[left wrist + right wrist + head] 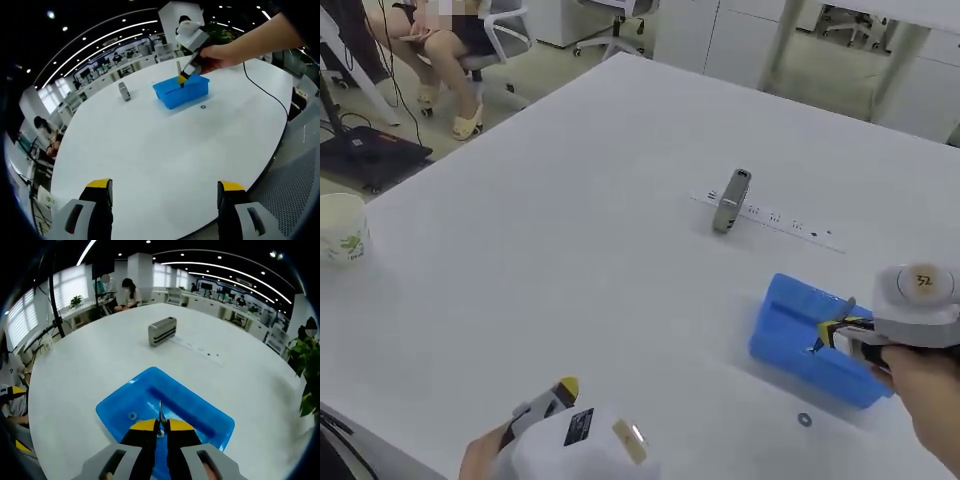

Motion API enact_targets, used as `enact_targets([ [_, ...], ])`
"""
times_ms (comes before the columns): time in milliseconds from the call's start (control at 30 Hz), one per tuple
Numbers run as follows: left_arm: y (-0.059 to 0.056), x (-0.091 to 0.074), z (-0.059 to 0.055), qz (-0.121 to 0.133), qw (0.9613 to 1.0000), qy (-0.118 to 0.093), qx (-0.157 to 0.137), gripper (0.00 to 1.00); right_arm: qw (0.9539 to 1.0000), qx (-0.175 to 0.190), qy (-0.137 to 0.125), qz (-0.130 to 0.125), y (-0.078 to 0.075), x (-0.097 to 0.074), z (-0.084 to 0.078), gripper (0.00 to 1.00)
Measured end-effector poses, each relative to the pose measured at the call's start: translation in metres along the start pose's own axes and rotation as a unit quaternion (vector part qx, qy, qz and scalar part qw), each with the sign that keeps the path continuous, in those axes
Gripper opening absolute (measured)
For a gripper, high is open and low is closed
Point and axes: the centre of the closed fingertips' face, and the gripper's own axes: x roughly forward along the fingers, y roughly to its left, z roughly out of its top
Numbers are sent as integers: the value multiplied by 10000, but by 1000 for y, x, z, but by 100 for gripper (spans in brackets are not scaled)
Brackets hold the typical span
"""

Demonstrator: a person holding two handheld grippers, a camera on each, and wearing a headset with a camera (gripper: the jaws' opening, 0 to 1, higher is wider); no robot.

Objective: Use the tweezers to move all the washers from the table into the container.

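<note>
The blue container [798, 362] stands on the white table at the right. My right gripper [832, 335] hovers over it, shut on thin metal tweezers [160, 415] whose tips point down into the container [124, 390]. One washer [132, 416] lies on the container floor. Another washer [804, 420] lies on the table just in front of the container, also seen as a small ring [203, 106] in the left gripper view. My left gripper [165, 192] is low at the near table edge, far from the container [175, 101], open with nothing between its jaws.
A grey box [731, 199] sits on a white power strip [790, 225] behind the container. A paper cup [340, 228] stands at the far left edge. A person sits on a chair beyond the table's far left corner.
</note>
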Motion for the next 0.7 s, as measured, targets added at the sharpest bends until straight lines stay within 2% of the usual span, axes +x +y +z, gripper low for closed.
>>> enact_targets([
  [133, 1, 0, 0, 20, 10000, -3, -1, 88, 9998, 172, -61, 35, 1, -2, 3, 3],
  [700, 1, -1, 2, 52, 10000, -48, 46, 88, 9992, 29, -408, 2, 8, -30, 20, 3],
])
